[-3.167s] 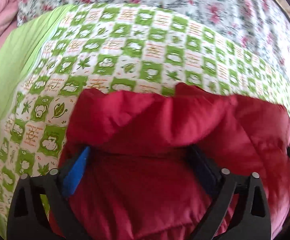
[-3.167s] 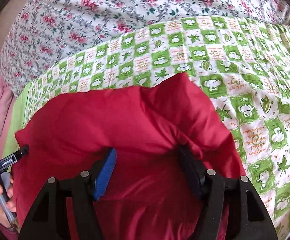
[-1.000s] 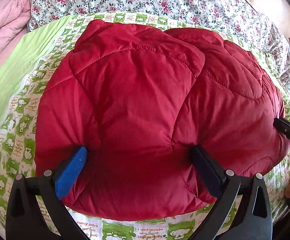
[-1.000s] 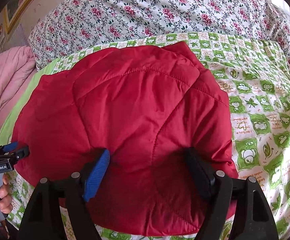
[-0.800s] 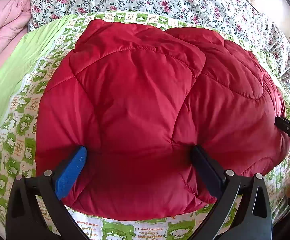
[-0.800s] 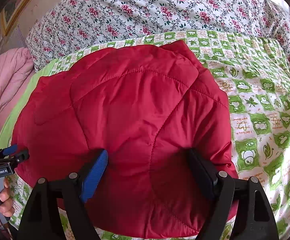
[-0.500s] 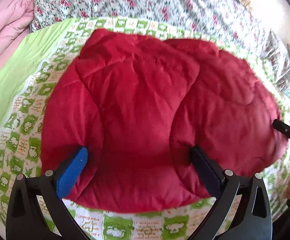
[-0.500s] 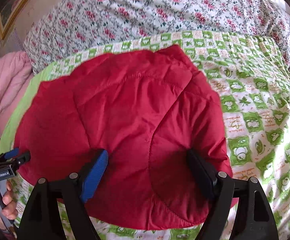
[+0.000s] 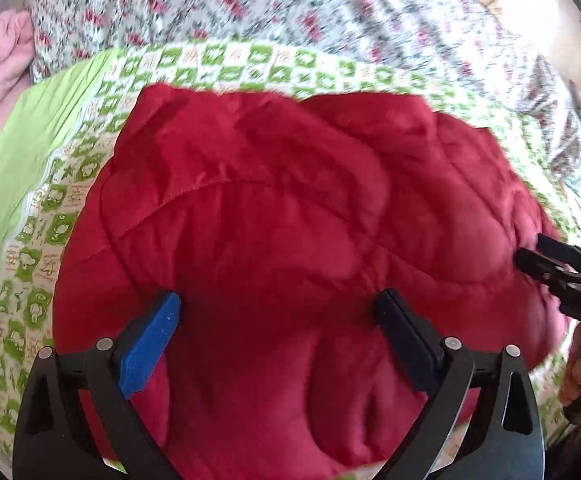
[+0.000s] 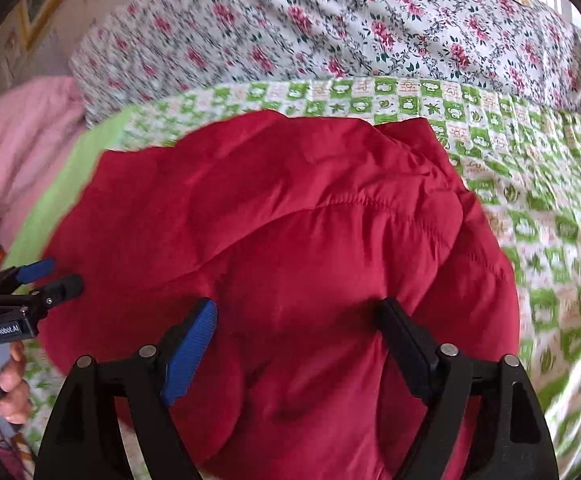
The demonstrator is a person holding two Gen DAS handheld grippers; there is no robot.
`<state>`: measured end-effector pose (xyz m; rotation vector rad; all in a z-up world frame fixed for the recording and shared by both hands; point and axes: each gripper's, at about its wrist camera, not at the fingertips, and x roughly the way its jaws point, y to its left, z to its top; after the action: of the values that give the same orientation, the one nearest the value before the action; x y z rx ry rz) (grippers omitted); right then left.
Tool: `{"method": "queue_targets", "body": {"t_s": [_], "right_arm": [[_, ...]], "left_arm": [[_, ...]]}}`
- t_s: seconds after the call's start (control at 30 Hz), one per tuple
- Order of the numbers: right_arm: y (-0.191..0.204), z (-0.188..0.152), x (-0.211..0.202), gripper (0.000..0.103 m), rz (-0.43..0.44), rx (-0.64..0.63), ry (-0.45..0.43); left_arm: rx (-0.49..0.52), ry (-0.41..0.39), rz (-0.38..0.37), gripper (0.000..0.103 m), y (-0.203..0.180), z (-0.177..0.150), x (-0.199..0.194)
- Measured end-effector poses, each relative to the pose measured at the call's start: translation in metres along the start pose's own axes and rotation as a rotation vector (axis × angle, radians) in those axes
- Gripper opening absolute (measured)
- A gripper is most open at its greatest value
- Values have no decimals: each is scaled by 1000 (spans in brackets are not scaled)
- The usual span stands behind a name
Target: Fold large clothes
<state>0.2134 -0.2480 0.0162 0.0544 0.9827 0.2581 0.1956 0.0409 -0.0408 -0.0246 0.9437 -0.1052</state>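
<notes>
A red quilted jacket lies folded in a rounded heap on the green-checked sheet. My left gripper hovers over its near half, jaws wide, with red fabric showing between the blue pad and the dark pad but not pinched. My right gripper stands the same way over the jacket, its jaws opening, with fabric between the pads and no visible squeeze. Each view catches the other gripper at the jacket's side edge: the right gripper and the left gripper.
A floral quilt is bunched along the far side of the bed. Pink bedding lies at the far left beside a plain green strip. A hand holds the left gripper's handle. The checked sheet stretches to the right.
Three seconds ago both grippers held up a fold of the jacket; it now lies flat. In the last half second both views shifted, so the jacket sits lower and more floral quilt shows.
</notes>
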Motion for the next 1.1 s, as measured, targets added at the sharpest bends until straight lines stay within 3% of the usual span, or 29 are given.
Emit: {"method": "queue_targets", "body": {"t_s": [0.23, 0.57, 0.6, 0.67, 0.7, 0.77, 0.87, 1.1], "right_arm": [[-17, 17, 28, 87, 4, 41, 74], [-24, 16, 30, 88, 23, 76, 62], [-23, 17, 24, 86, 23, 79, 48], [-15, 19, 4, 71, 14, 55, -1], [-12, 21, -2, 70, 16, 43, -16], [-9, 20, -6, 70, 7, 23, -12], [-21, 14, 21, 75, 7, 35, 58], [-25, 9, 30, 75, 21, 50, 52]], "left_arm": [[-12, 42, 43, 103, 1, 17, 23], [4, 41, 76, 103, -2, 20, 29], [9, 41, 81, 103, -3, 19, 29], [12, 40, 84, 103, -3, 19, 29], [12, 39, 85, 103, -3, 19, 29], [11, 39, 86, 103, -3, 19, 28], [14, 34, 89, 103, -3, 19, 28], [18, 39, 95, 103, -4, 19, 27]]}}
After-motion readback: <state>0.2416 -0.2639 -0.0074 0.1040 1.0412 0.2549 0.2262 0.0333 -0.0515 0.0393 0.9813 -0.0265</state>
